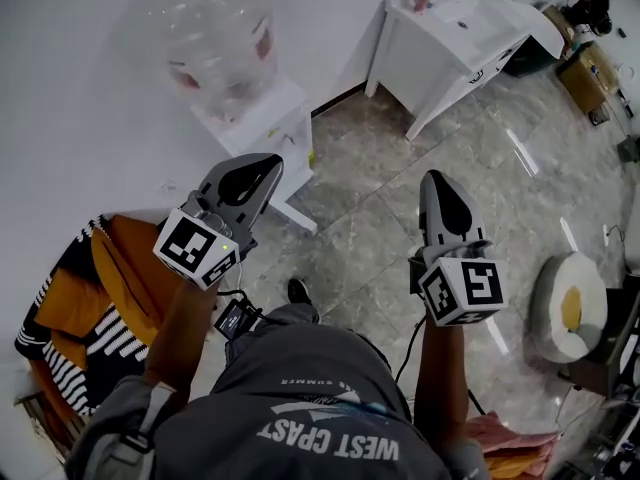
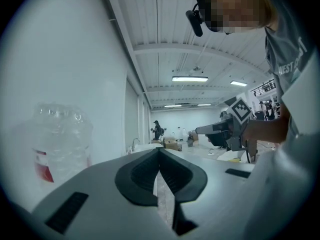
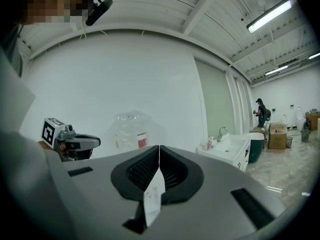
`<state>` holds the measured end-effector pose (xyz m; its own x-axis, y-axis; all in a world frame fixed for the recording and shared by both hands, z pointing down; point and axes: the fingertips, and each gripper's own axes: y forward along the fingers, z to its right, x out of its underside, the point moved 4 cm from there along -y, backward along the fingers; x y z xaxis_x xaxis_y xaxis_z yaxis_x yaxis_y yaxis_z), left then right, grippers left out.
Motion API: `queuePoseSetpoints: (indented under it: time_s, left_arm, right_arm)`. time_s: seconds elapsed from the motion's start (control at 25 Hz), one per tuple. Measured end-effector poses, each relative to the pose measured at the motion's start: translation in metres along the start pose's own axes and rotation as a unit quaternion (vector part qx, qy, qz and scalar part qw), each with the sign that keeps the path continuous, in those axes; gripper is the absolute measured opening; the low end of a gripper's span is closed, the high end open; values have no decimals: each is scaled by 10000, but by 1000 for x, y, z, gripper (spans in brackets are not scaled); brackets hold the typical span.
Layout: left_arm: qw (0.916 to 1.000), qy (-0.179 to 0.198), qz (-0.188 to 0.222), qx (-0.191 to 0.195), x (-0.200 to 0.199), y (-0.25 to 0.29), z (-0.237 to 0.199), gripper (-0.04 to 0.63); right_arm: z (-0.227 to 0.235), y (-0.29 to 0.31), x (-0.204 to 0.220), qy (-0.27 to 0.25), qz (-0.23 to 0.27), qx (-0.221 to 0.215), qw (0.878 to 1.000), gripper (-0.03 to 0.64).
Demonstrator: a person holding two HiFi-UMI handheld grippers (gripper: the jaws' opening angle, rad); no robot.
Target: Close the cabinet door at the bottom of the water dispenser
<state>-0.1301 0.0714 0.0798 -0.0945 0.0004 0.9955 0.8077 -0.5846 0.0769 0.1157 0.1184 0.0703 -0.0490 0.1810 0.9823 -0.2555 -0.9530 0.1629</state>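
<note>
The person's grey shirt [image 1: 330,418], nearest in the head view, bears large white print: "WEST", then a word like "COAST". A smaller line just beyond it ends "SUMMER". The left cube [image 1: 196,249] on the left gripper [image 1: 268,164] and the right cube [image 1: 462,290] on the right gripper [image 1: 433,178] carry black-and-white square markers without letters. The red label [image 3: 141,140] on the far water bottle [image 3: 131,131] is too small to read.

Head view looks down; level gripper views share the bottle [image 3: 131,131].
</note>
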Motion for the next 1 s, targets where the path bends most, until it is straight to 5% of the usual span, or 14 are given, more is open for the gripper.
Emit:
queuePoseSetpoints:
  time_s: [0.52, 1.0]
  left_arm:
    - [9991, -311, -253, -117, 41, 7, -51, 15]
    - [9875, -862, -1007, -852, 135, 42, -72, 15]
  right_arm:
    - [-7, 73, 16, -16, -160, -143, 9998, 28]
    - [36, 155, 85, 196, -702, -720, 9947, 28]
